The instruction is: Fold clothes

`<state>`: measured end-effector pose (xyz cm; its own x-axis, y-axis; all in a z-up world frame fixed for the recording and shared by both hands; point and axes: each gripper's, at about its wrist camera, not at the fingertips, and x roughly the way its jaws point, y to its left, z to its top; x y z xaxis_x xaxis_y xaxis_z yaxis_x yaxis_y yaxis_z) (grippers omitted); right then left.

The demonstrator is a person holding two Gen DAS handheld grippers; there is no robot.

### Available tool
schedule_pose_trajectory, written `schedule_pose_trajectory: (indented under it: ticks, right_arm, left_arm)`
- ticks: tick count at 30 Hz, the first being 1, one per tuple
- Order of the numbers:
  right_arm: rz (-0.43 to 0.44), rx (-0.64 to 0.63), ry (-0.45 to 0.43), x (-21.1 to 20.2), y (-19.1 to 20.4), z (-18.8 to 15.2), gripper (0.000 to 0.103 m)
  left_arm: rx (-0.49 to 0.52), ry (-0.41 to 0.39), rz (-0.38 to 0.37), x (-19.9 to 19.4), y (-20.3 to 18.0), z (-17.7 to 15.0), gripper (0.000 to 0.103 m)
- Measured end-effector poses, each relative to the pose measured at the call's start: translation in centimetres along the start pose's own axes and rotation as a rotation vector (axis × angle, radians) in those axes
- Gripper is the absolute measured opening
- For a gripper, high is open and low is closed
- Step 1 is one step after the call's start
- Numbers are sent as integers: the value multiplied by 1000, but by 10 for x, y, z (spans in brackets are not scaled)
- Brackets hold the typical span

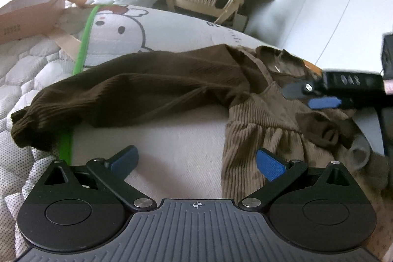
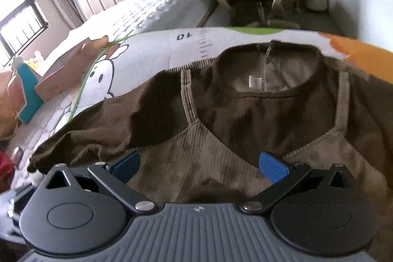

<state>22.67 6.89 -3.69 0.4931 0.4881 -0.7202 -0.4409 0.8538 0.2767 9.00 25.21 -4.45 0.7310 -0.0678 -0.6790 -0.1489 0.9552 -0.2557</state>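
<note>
Now I am laying the brown garment flat on the mat's right edge; left gripper and right gripper both released. Next, probably: the spread sleeve inward.

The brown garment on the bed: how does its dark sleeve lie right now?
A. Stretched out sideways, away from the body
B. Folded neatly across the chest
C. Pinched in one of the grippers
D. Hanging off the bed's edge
A: the dark brown sleeve runs out flat over the bedding from the garment, and the left gripper and right gripper both stand open, holding nothing.
</note>
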Motion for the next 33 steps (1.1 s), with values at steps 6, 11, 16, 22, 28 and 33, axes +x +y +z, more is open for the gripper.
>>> schedule_pose_trajectory:
  ticks: [6,11,16,22,28,33]
  right_arm:
    - [-56,-53,2,5,7,-11,103]
    - [-145,-188,28,16,27,-17,103]
    - [-150,-202,21,15,28,-19,103]
    - [-131,-222,-12,12,26,-25,103]
    - [-100,-221,-72,3,25,-29,103]
    - [-88,-319,-173,-19,41,-25,98]
  left_arm:
    - [-38,-22,-4,-2,3,0,103]
    - [-50,-19,-8,-14,4,-2,103]
    - [-41,-110,70,-46,24,-3,56]
    - [-81,-246,324,-64,53,5,84]
    - [-106,-104,348,-23,70,13,76]
    - [-58,-176,345,-21,62,36,27]
